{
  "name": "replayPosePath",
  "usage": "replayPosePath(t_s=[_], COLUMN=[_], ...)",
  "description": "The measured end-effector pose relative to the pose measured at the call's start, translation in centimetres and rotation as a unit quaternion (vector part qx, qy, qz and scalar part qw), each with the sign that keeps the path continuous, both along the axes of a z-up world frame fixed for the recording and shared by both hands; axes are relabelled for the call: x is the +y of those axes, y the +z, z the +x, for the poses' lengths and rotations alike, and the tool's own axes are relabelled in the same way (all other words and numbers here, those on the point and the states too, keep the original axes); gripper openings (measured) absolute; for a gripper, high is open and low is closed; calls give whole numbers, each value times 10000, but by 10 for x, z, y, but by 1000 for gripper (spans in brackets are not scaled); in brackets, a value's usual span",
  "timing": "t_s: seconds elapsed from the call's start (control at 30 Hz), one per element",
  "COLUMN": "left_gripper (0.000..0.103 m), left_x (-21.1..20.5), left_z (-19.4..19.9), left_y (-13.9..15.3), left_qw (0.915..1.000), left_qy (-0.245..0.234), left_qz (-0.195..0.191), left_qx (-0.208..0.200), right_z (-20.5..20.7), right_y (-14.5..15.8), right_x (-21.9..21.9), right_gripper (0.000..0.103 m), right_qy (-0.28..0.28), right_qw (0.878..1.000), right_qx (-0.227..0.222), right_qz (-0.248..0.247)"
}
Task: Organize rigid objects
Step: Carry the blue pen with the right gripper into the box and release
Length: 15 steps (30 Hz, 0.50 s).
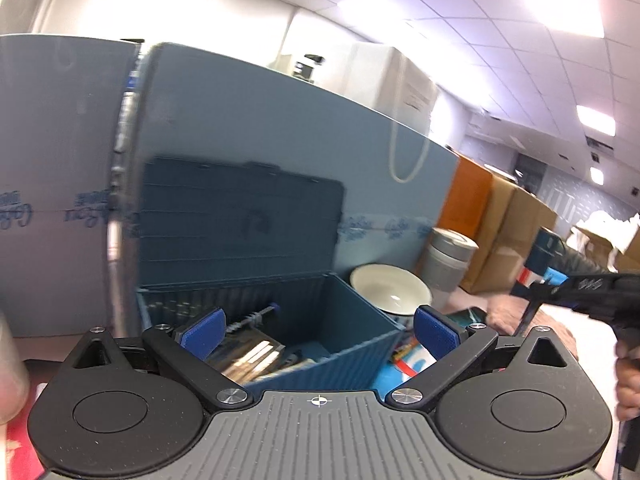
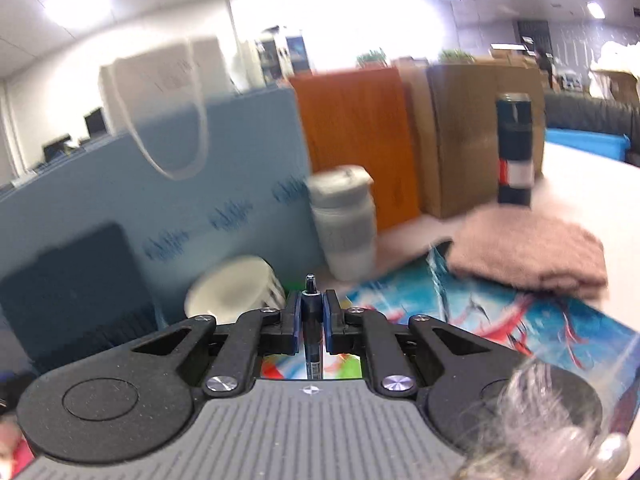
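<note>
Here the right tongs [image 2: 311, 322] pinch a dark pen [image 2: 311, 332] upright, while the left tongs [image 1: 318, 330] stand spread before the open blue box [image 1: 344, 332].

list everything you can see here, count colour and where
box: 1, blue, lid up, ahead of left gripper, items inside
bowl: 1, cream, right of box
cup: 1, grey, lidded, behind bowl
towel: 1, pink, folded, on mat
mat: 1, blue, red and white, on table
can: 1, dark, upright behind towel
bag: 1, white, behind blue panel
cartons: brown, count unclear, by wall
pen: 1, dark, in right gripper
left gripper: open
right gripper: shut on pen
</note>
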State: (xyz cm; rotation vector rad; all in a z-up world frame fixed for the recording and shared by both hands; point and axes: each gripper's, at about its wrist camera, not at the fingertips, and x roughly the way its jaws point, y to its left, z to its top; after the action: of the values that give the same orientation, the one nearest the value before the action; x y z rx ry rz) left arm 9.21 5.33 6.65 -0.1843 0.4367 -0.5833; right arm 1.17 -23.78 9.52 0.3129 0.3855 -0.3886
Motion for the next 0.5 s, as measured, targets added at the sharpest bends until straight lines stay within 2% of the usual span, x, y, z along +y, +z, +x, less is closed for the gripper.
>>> replayPosePath(t_s=[0.17, 0.3, 0.37, 0.5], left_gripper=[102, 102, 102, 102], left_x=[18, 28, 34, 45], left_z=[6, 9, 11, 14], left_y=[1, 1, 2, 1], left_qw=[9995, 9988, 9981, 9963], left_qy=[260, 429, 564, 823], left_qz=[-164, -234, -214, -201], left_qx=[67, 90, 82, 139], right_z=[3, 13, 21, 51], right_y=[30, 49, 51, 40], right_x=[27, 51, 60, 79], right_gripper=[10, 10, 10, 10], right_qy=[338, 681, 855, 1317], right_qw=[9980, 9924, 9877, 9751], right_qx=[-531, -1020, -1231, -1188], right_qz=[-63, 91, 442, 1328])
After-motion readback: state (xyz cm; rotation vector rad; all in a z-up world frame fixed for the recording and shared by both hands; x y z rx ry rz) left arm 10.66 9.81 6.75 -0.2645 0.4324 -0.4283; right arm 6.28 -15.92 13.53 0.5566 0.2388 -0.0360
